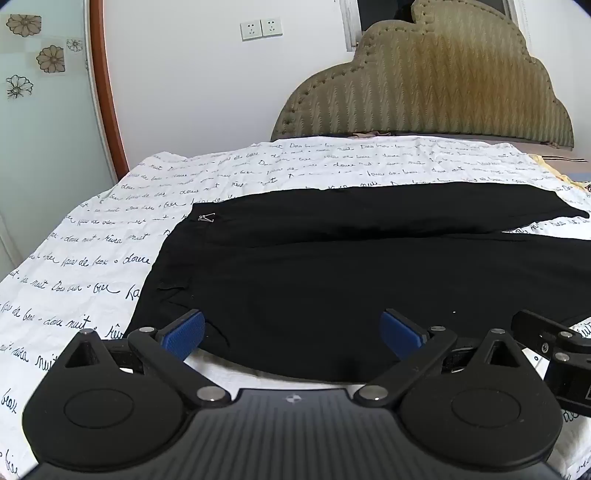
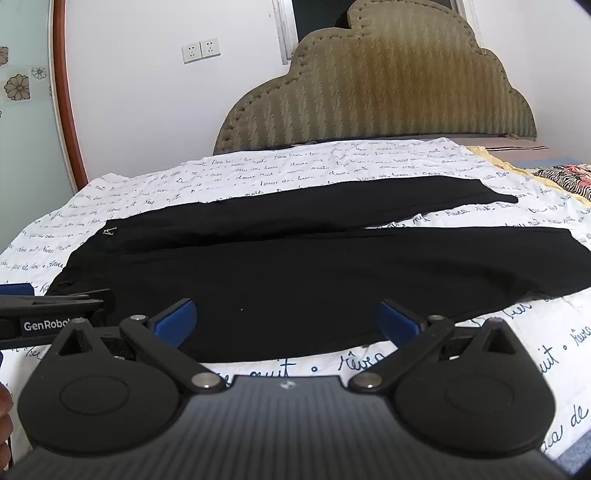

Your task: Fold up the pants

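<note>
This is a bedroom in a home. A bed covered by a white sheet printed with black cursive writing [image 1: 110,229] fills the near scene, and a scalloped olive upholstered headboard with stud trim [image 1: 436,85] rises at its far end. On the far white wall sits a pair of white electrical sockets [image 1: 261,28]; at left is a frosted glass panel with flower decals [image 1: 37,74].

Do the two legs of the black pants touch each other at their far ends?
Apart. The right wrist view shows printed sheet between both legs of the black pants.
</note>
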